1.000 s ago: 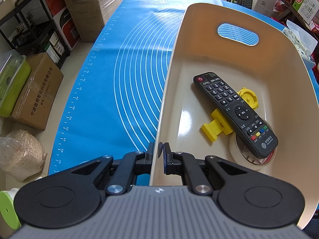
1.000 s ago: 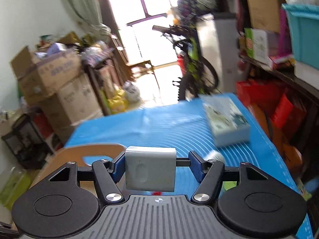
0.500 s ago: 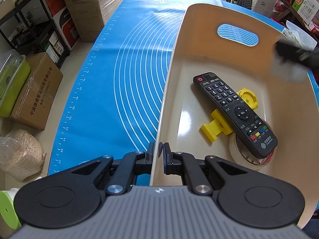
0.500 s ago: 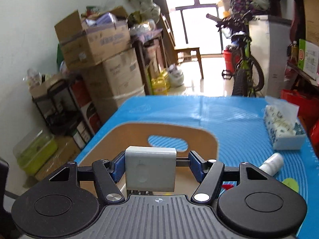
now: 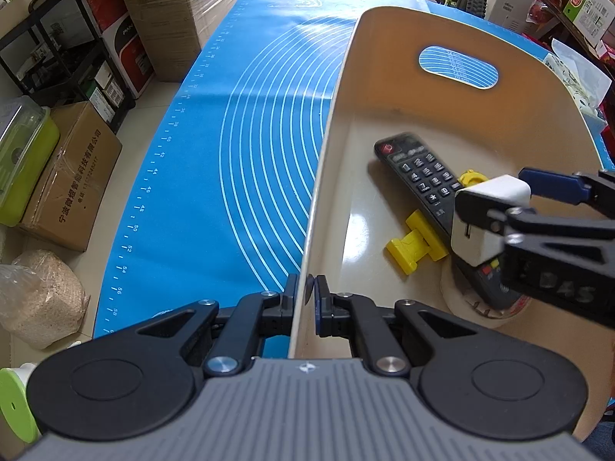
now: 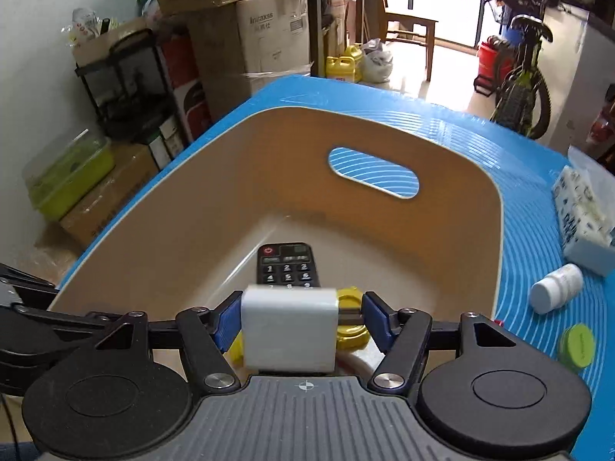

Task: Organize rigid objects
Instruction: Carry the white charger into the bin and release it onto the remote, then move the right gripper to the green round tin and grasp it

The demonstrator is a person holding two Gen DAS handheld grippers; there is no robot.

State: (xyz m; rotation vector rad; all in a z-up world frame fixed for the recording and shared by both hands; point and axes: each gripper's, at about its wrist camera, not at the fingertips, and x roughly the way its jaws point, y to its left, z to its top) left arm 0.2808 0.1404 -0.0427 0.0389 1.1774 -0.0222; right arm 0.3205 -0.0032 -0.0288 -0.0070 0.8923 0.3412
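A beige bin stands on the blue mat. In it lie a black remote, a yellow clip, a yellow cap and a tape roll. My left gripper is shut on the bin's near-left rim. My right gripper sits over the bin's inside, above the remote. A white charger block lies between its fingers; the right pad stands off it, with a gap. The block also shows in the left wrist view.
On the mat right of the bin lie a white pill bottle, a green lid and a tissue pack. Cardboard boxes, a green container and a black rack stand on the floor to the left.
My right gripper has swung left and down, from above the mat to inside the bin over the remote, and its fingers have parted from the charger block. My left gripper has not moved.
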